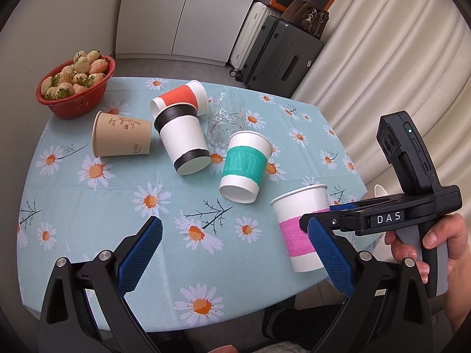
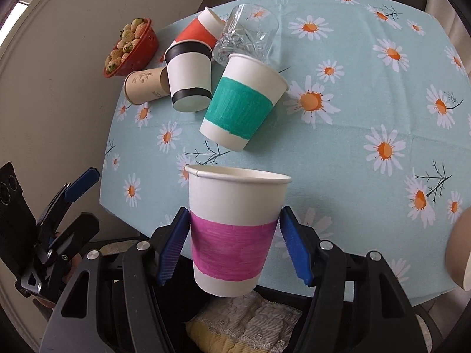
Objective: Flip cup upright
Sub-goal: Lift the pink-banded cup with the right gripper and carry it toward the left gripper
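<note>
My right gripper [image 2: 234,247] is shut on a white paper cup with a pink band [image 2: 232,232], held mouth up above the table's near edge; it also shows in the left wrist view [image 1: 297,229]. My left gripper [image 1: 235,253] is open and empty above the near side of the table, left of the pink cup. A green-banded cup [image 1: 245,166] [image 2: 243,103], a black-banded cup [image 1: 184,141] [image 2: 190,79], a red-banded cup [image 1: 181,98] and a brown cup [image 1: 122,138] lie on their sides.
A clear glass [image 1: 225,117] stands behind the cups. A red bowl of pale strawberries [image 1: 76,88] sits at the far left edge. The table carries a blue daisy cloth [image 1: 88,206]. Suitcases [image 1: 279,56] stand beyond. Another brown cup [image 2: 459,253] shows at the right edge.
</note>
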### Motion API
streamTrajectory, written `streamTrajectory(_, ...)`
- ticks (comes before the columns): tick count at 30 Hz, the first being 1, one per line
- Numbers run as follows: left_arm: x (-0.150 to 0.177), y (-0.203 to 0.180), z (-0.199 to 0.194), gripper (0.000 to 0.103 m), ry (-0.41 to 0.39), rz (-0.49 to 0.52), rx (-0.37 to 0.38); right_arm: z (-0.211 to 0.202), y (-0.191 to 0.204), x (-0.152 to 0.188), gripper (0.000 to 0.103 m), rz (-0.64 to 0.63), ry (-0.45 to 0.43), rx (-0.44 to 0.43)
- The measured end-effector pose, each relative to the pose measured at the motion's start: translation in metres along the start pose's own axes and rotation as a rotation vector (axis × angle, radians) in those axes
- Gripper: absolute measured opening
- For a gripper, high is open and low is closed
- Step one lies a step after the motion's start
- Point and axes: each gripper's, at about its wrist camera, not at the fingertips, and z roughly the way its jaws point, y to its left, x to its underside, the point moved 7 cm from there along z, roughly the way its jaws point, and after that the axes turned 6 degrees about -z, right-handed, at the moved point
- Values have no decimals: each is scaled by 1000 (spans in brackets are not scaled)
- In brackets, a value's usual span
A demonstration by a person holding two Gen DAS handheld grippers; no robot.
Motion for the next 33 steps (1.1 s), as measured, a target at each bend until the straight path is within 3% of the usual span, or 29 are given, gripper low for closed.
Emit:
streamTrajectory(7, 23, 12, 14, 97, 48, 8, -31, 44, -5, 8, 64, 34, 59, -19)
streamTrajectory(14, 26, 14, 24, 97, 67, 7, -28, 48, -1, 9, 66, 17, 71, -10)
streamTrajectory(16, 26, 12, 26, 97, 67, 7, -24, 47, -1, 9, 71, 22, 69, -24)
streamTrajectory(29, 30, -9, 19, 96, 71, 16, -23, -14, -15, 18, 72, 32, -28, -19)
streamTrajectory(33, 34, -20, 27, 97, 102, 5, -29, -44, -26, 27, 72, 0, -93, 39)
